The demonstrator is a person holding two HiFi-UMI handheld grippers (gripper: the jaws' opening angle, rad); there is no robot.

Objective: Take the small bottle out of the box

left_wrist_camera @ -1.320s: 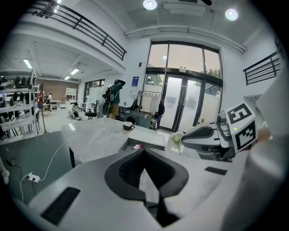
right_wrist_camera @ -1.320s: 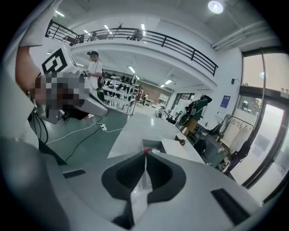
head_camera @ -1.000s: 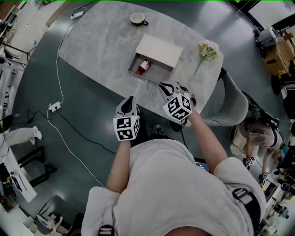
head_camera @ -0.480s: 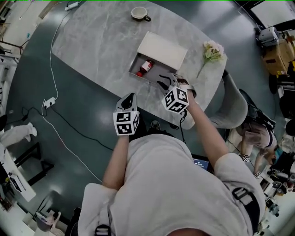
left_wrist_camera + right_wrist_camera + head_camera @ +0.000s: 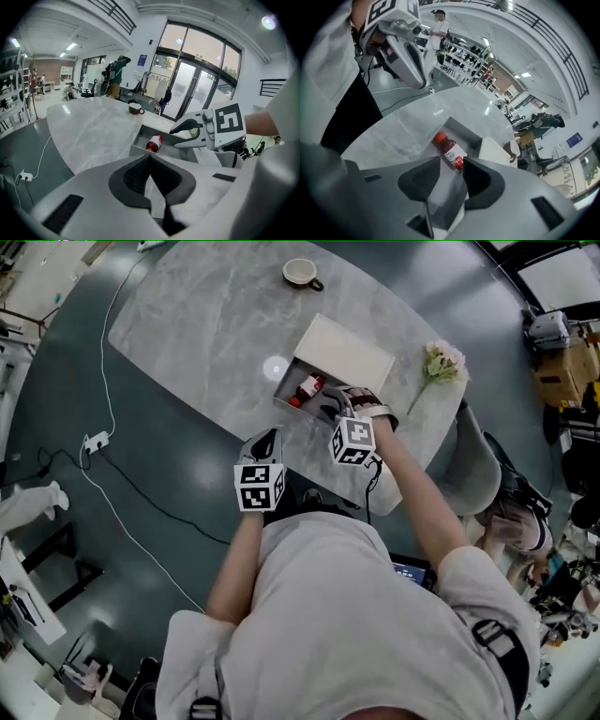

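Note:
A small bottle (image 5: 307, 388) with a red cap and dark red drink lies on its side in the open grey box (image 5: 286, 390) on the marble table (image 5: 206, 324). My right gripper (image 5: 330, 411) hangs over the box's near edge, its jaws opening. In the right gripper view the bottle (image 5: 450, 151) lies just ahead of the right gripper (image 5: 451, 169), at the mouth of the gap, and the pads do not touch it. My left gripper (image 5: 267, 439) is shut and empty at the table's near edge, back from the box. The left gripper view shows the left gripper (image 5: 150, 161), the bottle (image 5: 153, 143) and the box (image 5: 140, 140).
The box's white lid (image 5: 342, 345) covers its far part. A cup (image 5: 302, 272) stands at the table's far side and a flower (image 5: 441, 362) lies to the right. A grey chair (image 5: 478, 465) stands at the right, and a cable with a plug strip (image 5: 96, 440) runs over the floor at the left.
My right gripper has moved forward from the table's near edge to the box, and its jaws have gone from shut to open. The left gripper has hardly moved.

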